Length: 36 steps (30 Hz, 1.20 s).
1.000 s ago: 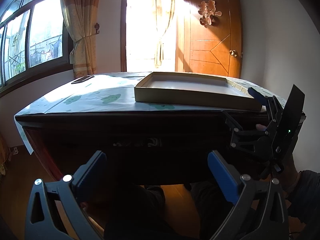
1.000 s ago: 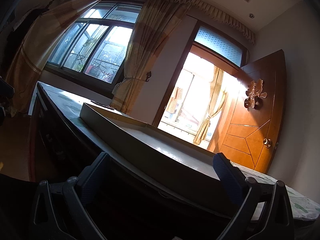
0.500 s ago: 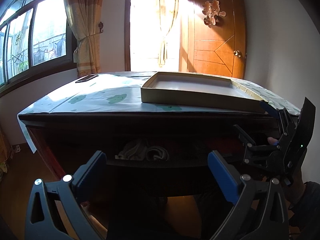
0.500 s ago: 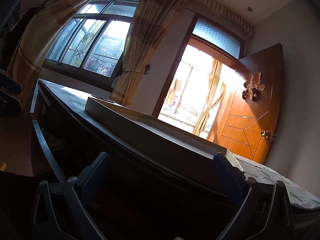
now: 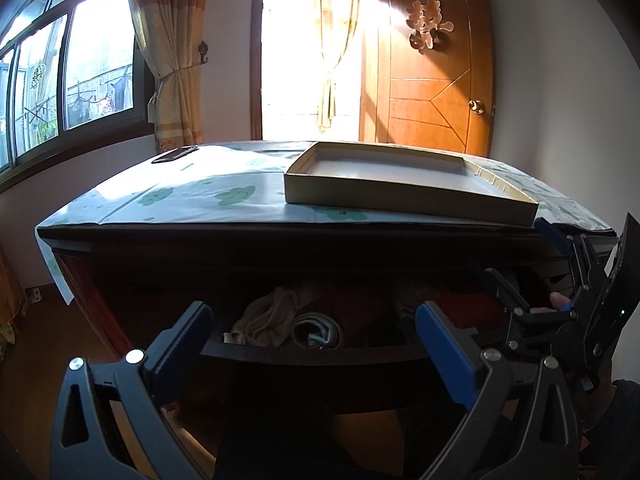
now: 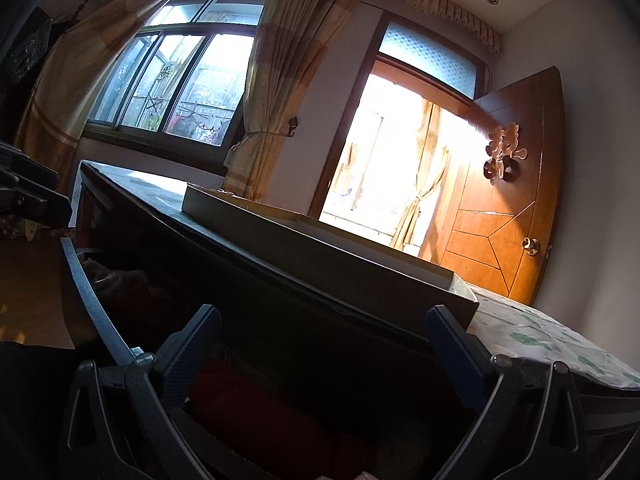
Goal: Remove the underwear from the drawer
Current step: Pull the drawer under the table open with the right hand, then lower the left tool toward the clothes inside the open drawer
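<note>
Sunlit room, dark desk [image 5: 256, 240] with a flat box [image 5: 408, 194] on top and the drawer [image 5: 312, 354] pulled open beneath. Rolled underwear [image 5: 280, 318] is seen at the drawer's left; left gripper [image 5: 314, 340] and right gripper [image 6: 322, 342] are held wide apart, empty. Neighbouring cloth could be snagged in the dim clutter.

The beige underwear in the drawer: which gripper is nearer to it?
Left. The left gripper hangs open just before the beige underwear; the right gripper is off at the drawer's right end.
</note>
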Tool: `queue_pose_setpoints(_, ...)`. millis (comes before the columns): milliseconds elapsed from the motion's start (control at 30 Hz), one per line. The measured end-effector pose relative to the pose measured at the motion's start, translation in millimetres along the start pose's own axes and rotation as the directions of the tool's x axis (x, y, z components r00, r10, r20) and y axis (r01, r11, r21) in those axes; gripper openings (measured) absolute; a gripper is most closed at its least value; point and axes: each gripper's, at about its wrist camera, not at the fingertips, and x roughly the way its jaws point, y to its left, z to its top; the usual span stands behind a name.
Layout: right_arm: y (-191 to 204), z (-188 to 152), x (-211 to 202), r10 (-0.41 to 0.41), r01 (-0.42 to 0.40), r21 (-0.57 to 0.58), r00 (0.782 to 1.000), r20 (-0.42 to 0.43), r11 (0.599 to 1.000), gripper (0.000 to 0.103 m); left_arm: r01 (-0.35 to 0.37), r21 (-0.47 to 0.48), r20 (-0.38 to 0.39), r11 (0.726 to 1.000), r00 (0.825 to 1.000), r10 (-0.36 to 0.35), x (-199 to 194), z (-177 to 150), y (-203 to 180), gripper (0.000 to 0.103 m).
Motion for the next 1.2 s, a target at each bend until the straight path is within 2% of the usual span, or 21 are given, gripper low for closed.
queue_pose_setpoints(733,7,-2,-25,0.028,-0.027,0.024,0.999,-0.035,0.999,0.103,0.017,-0.005,-0.013,1.0,1.0,-0.017,-1,1,0,0.103)
queue_pose_setpoints(1200,9,0,-27,0.037,-0.035,0.035,0.997,-0.069,0.999,0.103,0.017,-0.007,-0.012,1.0,1.0,-0.018,-2,1,0,0.103)
